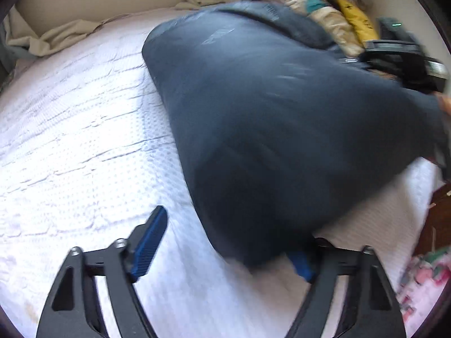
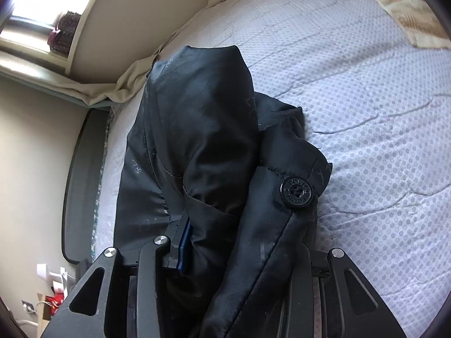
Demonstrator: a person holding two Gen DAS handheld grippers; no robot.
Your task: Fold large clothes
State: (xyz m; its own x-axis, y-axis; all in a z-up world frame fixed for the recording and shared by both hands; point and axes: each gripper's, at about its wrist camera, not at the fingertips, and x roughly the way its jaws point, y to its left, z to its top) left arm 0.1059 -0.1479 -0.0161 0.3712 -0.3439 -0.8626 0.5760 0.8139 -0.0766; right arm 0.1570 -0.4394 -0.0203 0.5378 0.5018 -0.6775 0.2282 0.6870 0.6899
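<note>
- Dark navy jacket [image 1: 270, 129]: lifted off the mattress [image 1: 70, 129] as a broad hanging panel, blurred in the left wrist view. It spans from the near centre of that view up to the far right.
- Left tongs [image 1: 225, 245]: fingers spread wide apart. The left blue pad [image 1: 149, 245] stands clear over the bare mattress. The lower corner of the jacket hangs over the right pad [image 1: 301, 264], which is mostly hidden. No grip on the fabric is visible.
- Right tongs [image 2: 239, 250]: clamped on a thick bunched fold of the jacket [image 2: 197, 146]. One blue pad [image 2: 184, 246] presses against the fabric on the left; the opposite finger is covered by cloth.
- In the right wrist view the jacket drapes away from the tongs, its far end peaked above the mattress [image 2: 366, 112]. A black embossed button [image 2: 296, 191] sits on a folded-over flap on the right side.
- In the left wrist view the right tongs' body [image 1: 400, 56] shows at the far right, at the upper edge of the jacket.
- Mattress: white quilted dotted cover, wrinkled.
- Beige sheet [image 1: 50, 36]: crumpled along the far left edge of the mattress, against the wall.
- Pile of patterned bedding [image 1: 315, 2]: at the far right, behind the jacket.
</note>
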